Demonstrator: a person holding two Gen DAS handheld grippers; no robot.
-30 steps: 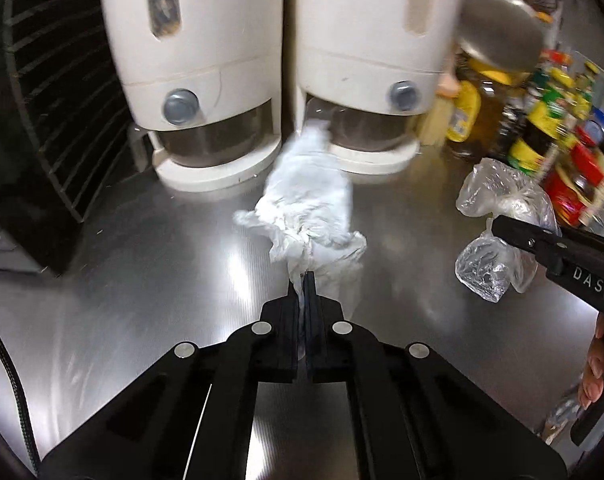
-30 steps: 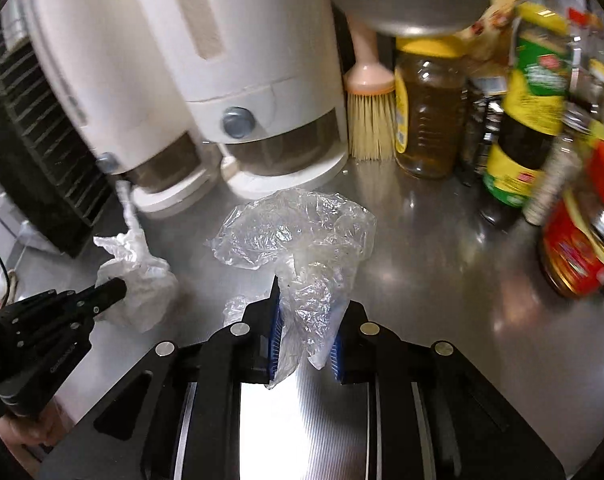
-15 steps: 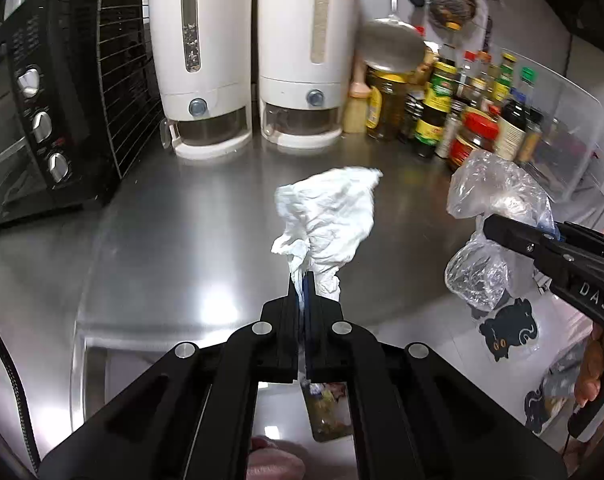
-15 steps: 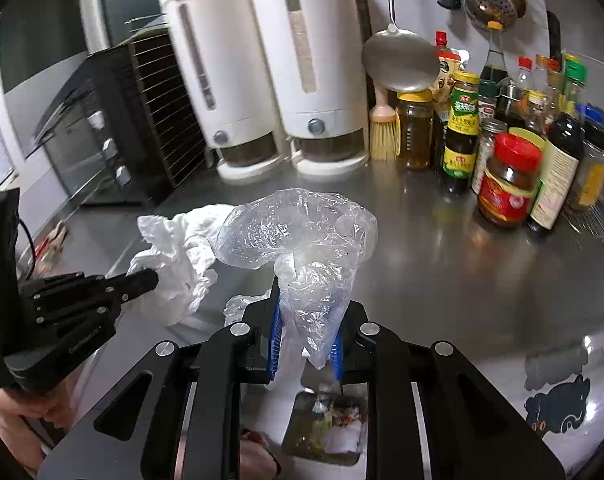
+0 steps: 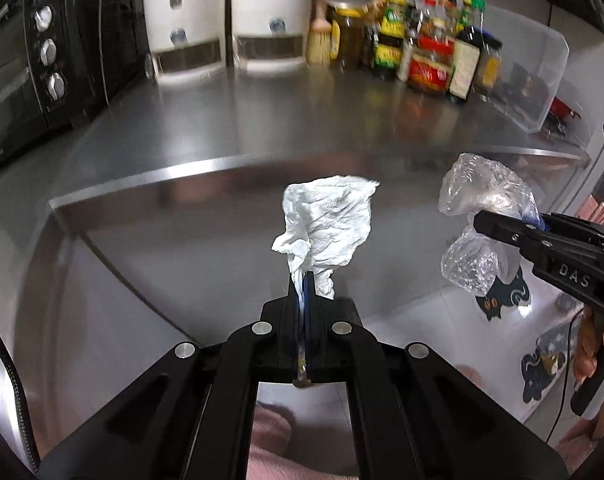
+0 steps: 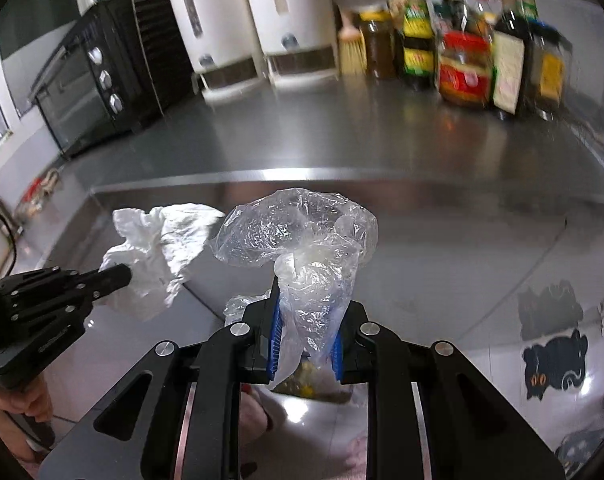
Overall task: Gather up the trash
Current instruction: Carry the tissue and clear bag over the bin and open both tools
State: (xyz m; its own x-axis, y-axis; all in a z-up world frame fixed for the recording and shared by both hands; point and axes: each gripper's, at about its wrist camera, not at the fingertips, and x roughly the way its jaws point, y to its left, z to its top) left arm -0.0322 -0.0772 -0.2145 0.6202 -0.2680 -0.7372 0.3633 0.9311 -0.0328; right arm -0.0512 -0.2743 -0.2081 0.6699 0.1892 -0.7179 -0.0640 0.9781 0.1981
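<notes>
Two white dispensers [image 5: 226, 16], a black oven [image 6: 90, 80] and sauce bottles [image 6: 474, 52] line the steel counter [image 5: 262, 120].

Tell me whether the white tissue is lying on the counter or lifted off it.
Lifted. The crumpled white tissue is pinched in the shut left hand-held gripper, hanging in the air in front of the steel counter's edge.

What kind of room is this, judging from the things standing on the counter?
Most likely a home kitchen. A stainless steel counter carries a black toaster oven, two white dispensers that seem to hold grain, and a cluster of sauce bottles and jars.
</notes>
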